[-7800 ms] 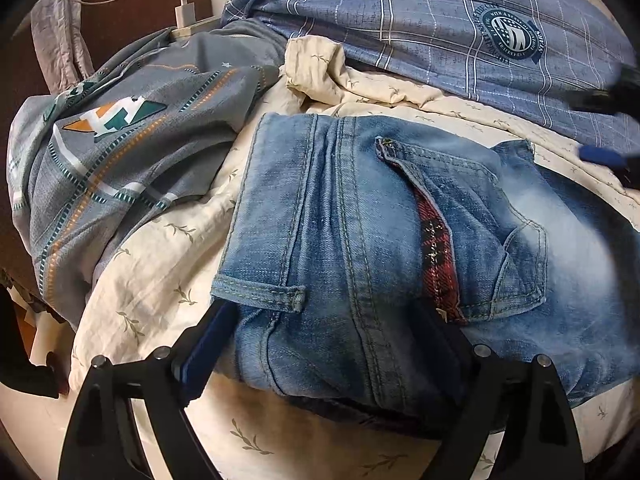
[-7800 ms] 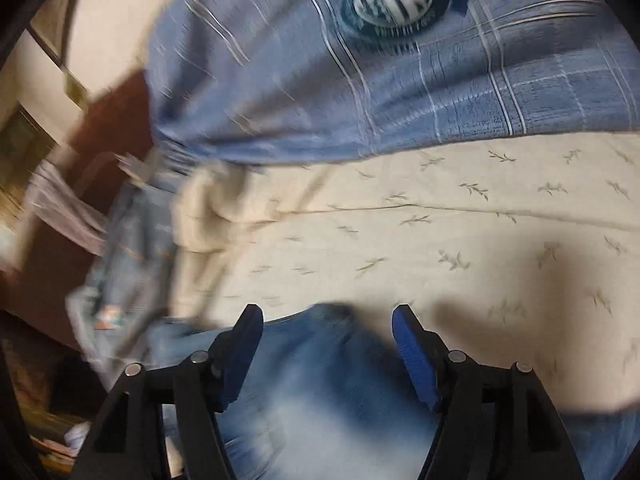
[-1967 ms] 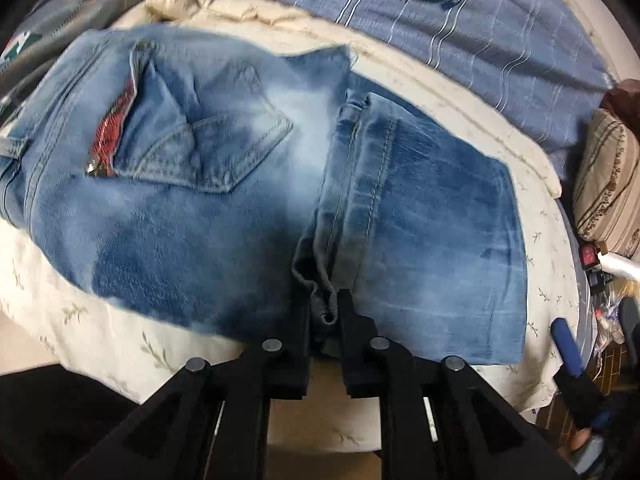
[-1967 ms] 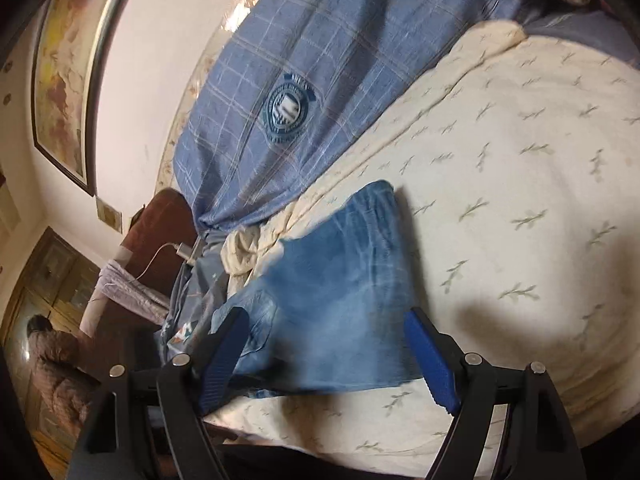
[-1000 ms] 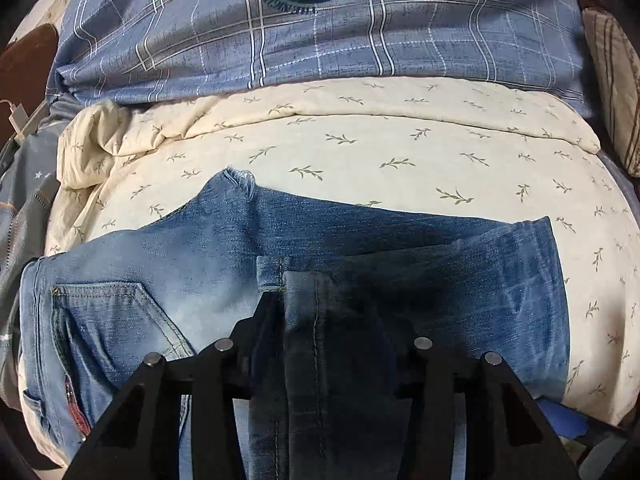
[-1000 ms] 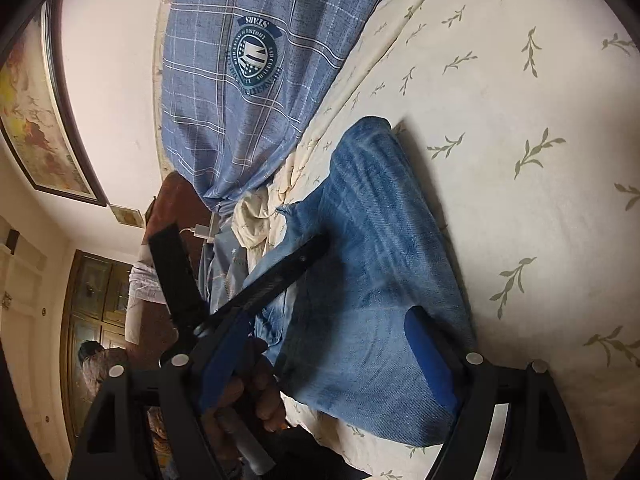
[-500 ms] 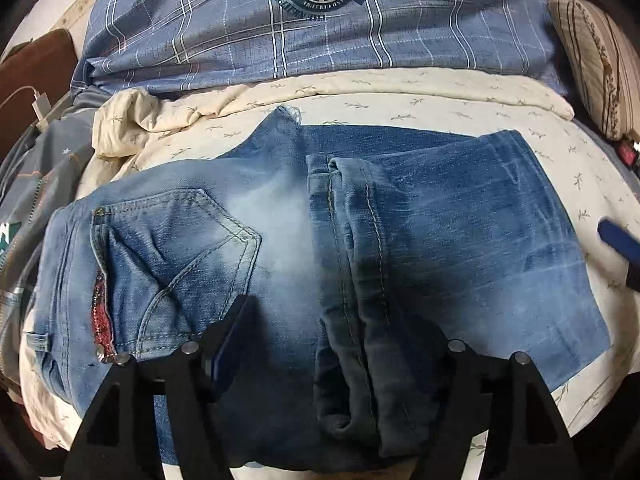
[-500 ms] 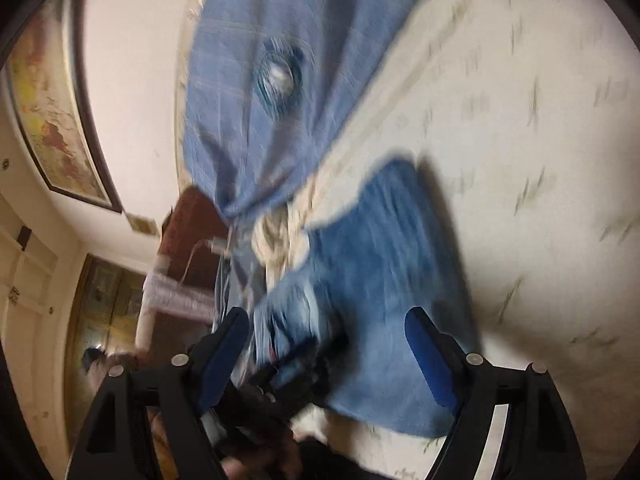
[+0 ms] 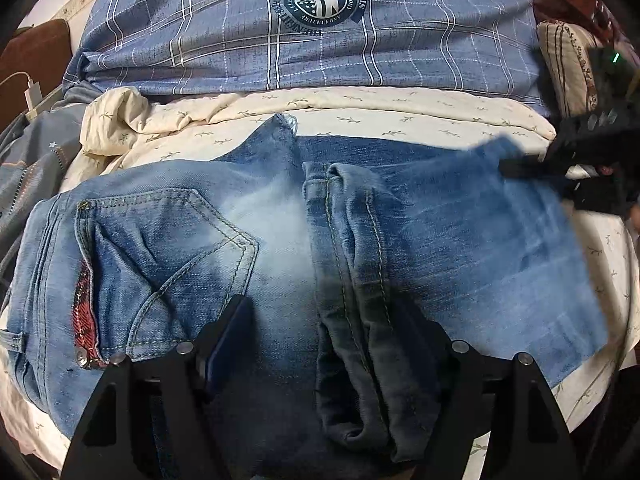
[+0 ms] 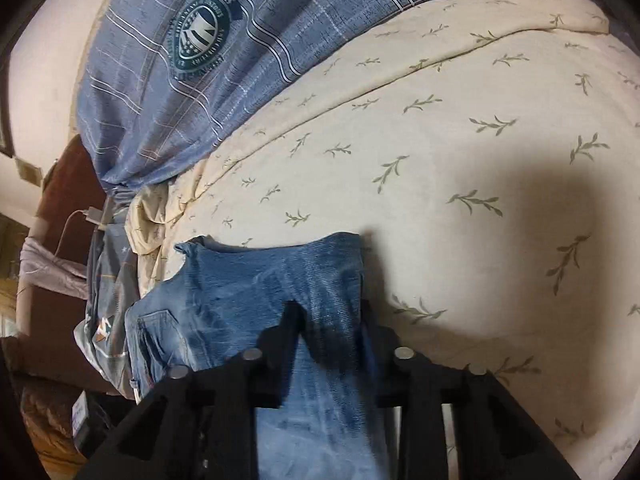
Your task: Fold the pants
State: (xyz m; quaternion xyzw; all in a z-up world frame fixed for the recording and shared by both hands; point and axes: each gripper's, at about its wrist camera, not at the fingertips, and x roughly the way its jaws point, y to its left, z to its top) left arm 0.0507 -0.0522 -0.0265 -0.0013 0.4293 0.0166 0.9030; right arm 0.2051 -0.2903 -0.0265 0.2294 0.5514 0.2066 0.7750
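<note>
Blue jeans (image 9: 460, 240) lie folded on the cream sheet (image 9: 400, 108), back pocket (image 9: 168, 248) at the left and the leg hems (image 9: 352, 280) doubled over the middle. My left gripper (image 9: 322, 308) hovers open over the near edge. Its fingers straddle the hem roll and do not press it. In the left wrist view my right gripper (image 9: 508, 168) reaches in from the right onto the fold's far right corner. In its own view the right gripper (image 10: 330, 312) is shut on a ridge of the jeans (image 10: 248, 280).
A blue plaid quilt (image 9: 320, 40) with a round badge lies behind the jeans. Grey patterned cloth (image 9: 24, 160) and a white charger (image 9: 30, 94) sit at the left, and a striped pillow (image 9: 564, 60) at the far right. The bed edge runs just below the jeans.
My left gripper let go of the hems, opened wide and drew back. My right gripper swung onto the folded jeans and shut on the far right corner.
</note>
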